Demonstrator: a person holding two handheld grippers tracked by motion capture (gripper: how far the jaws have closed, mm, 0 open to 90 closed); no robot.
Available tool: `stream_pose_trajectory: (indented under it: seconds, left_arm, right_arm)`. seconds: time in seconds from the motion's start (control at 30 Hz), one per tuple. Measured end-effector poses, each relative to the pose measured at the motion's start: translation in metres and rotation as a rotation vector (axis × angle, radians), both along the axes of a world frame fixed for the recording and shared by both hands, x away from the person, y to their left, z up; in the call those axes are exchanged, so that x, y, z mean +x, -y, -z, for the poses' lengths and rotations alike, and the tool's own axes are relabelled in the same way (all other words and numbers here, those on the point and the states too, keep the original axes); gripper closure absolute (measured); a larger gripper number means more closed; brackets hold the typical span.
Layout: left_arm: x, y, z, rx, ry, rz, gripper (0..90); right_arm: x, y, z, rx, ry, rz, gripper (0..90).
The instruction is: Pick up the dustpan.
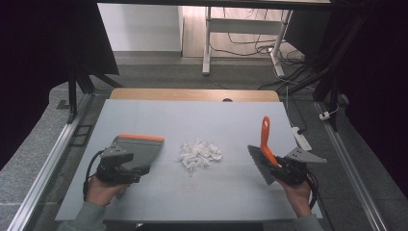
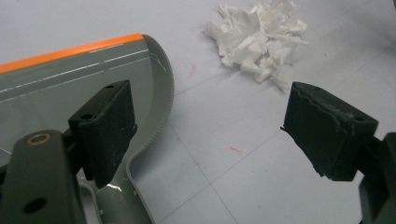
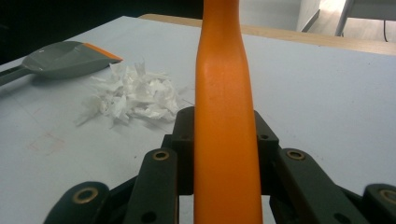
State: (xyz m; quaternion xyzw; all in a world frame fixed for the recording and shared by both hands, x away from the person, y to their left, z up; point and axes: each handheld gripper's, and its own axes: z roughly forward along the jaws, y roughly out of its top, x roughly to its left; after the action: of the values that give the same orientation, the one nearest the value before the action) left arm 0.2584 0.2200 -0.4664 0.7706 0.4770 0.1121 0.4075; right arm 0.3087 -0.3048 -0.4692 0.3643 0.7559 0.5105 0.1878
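A grey dustpan (image 1: 142, 147) with an orange front lip lies on the table at the left. My left gripper (image 1: 131, 168) hovers over its rear end. In the left gripper view the jaws (image 2: 210, 126) stand wide open, one fingertip (image 2: 107, 128) above the dustpan (image 2: 70, 88), the other over bare table. A pile of torn white paper scraps (image 1: 199, 154) (image 2: 259, 35) lies mid-table. My right gripper (image 1: 280, 167) (image 3: 224, 126) is shut on the orange handle (image 3: 224, 93) of a hand brush (image 1: 264, 137), whose grey bristles (image 1: 257, 164) face the scraps (image 3: 133, 95).
The white board (image 1: 202, 120) covers most of the wooden table; its far edge (image 1: 192, 94) shows bare wood. A white power strip (image 1: 301, 138) lies off the board's right edge. Metal rails run along both sides. A desk frame and cables stand beyond.
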Motion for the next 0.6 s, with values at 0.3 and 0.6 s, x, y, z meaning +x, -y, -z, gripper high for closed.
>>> stream_pose_trajectory:
  seconds: [0.3,0.6]
  left_arm:
    - [0.005,-0.001,-0.015,0.041,-0.045,-0.041,16.8]
    - [-0.001,-0.025,-0.015,0.069,-0.061,-0.129,16.7]
  right_arm:
    - [0.001,0.002,0.000,0.008,-0.004,0.002,70.2]
    - [0.000,0.000,0.001,-0.006,-0.004,0.005,70.2]
